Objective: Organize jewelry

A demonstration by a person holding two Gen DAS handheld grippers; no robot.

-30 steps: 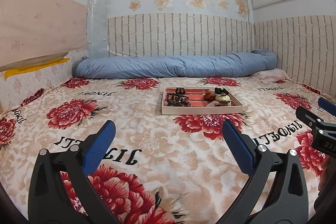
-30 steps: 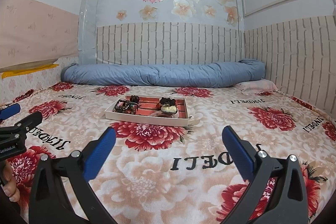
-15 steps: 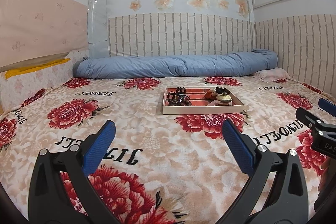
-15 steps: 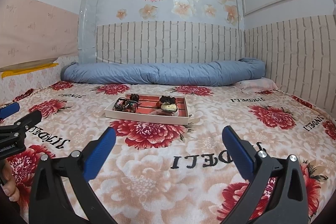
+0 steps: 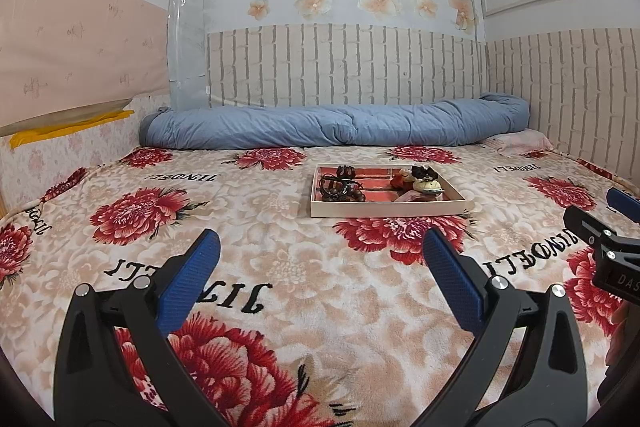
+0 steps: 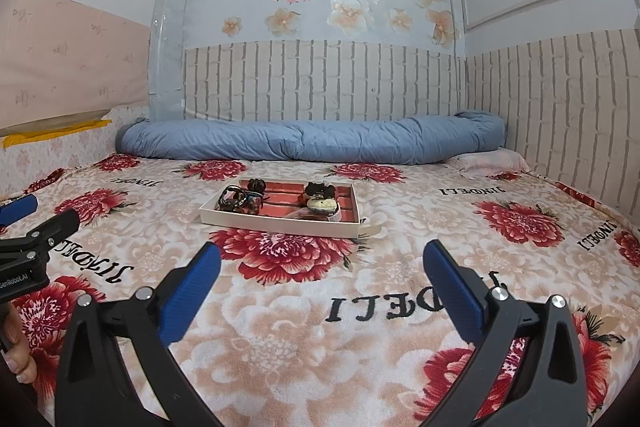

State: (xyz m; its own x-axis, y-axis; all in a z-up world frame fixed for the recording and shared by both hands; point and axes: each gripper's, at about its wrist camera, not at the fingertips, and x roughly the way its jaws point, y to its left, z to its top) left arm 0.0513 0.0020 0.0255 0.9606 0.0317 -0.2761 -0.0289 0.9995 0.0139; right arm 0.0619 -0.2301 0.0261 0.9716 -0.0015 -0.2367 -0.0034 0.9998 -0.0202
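Observation:
A shallow cream tray (image 5: 388,209) (image 6: 276,223) with a red ribbed lining lies on the bed ahead of both grippers. Dark bead bracelets (image 5: 340,187) (image 6: 238,201) are piled in its left part, and a dark piece with a pale round piece (image 5: 426,183) (image 6: 320,201) sits in its right part. My left gripper (image 5: 320,259) hovers open over the blanket, well short of the tray. Beside it my right gripper (image 6: 322,267) is also open, with nothing between its fingers, and the tray lies ahead to its left.
The bed carries a floral blanket (image 5: 280,267) with red flowers. A rolled blue quilt (image 5: 340,127) lies along the far wall and a pink pillow (image 6: 488,161) sits at the far right. Brick-pattern walls close the back and right. A hand (image 6: 16,343) holds the other gripper's handle.
Both views have drifted very slightly; the tray sits marginally further right in the frames. Both grippers stay open and nothing in the tray has moved.

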